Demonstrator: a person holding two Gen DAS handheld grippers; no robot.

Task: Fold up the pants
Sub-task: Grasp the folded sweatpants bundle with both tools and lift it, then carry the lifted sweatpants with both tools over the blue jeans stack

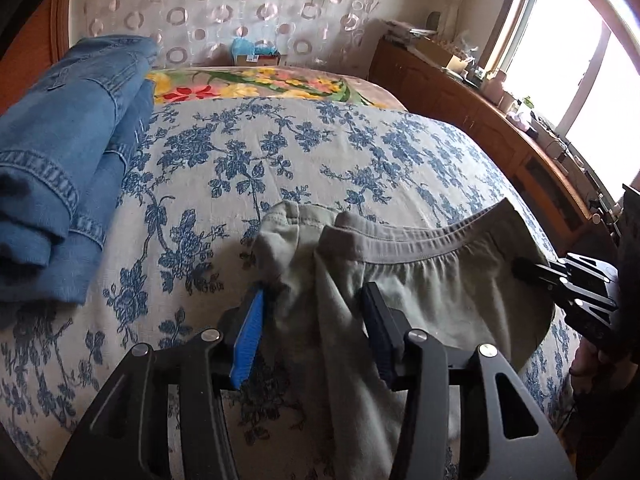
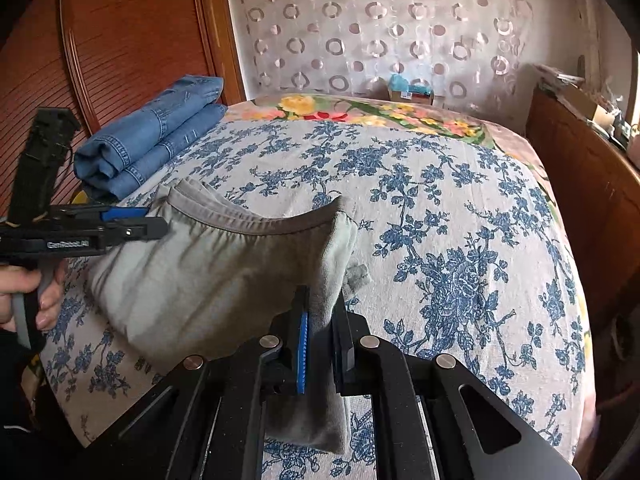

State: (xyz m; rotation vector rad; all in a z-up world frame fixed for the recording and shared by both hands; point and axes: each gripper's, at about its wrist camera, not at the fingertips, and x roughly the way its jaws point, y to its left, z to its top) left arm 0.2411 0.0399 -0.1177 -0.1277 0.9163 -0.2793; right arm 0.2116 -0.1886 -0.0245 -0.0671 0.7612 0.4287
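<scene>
Grey-green pants [image 1: 420, 280], bunched and partly folded, lying near the front edge of the bed [image 2: 440, 220] on its blue-flowered cover, elastic waistband curving along the far side. Left tongs [image 1: 316, 320] spread apart, with a fold of the pants' cloth lying between the blue pad [image 1: 250, 332] and the dark one; no pressing visible on either side. Right tongs [image 2: 322, 336] pressed nearly together, pinching a doubled edge of the pants at the waistband's right end, cloth hanging down below the pads. Seen from the right wrist, left tongs at the waistband's left end, gripped by a hand [image 2: 28, 296] at the frame's edge. Folded blue jeans [image 1: 64, 184] stacked at the bed's left side, well apart from the pants. Bright flowered blanket [image 2: 384, 114] across the bed's far end. Beyond it, a curtain [image 2: 380, 28] with ring patterns and a small box [image 2: 410, 92] at its foot. Wooden cabinet [image 1: 472, 120] along the right side beneath a bright window [image 1: 560, 64]; reddish wooden panel [image 2: 120, 40] at the left.
</scene>
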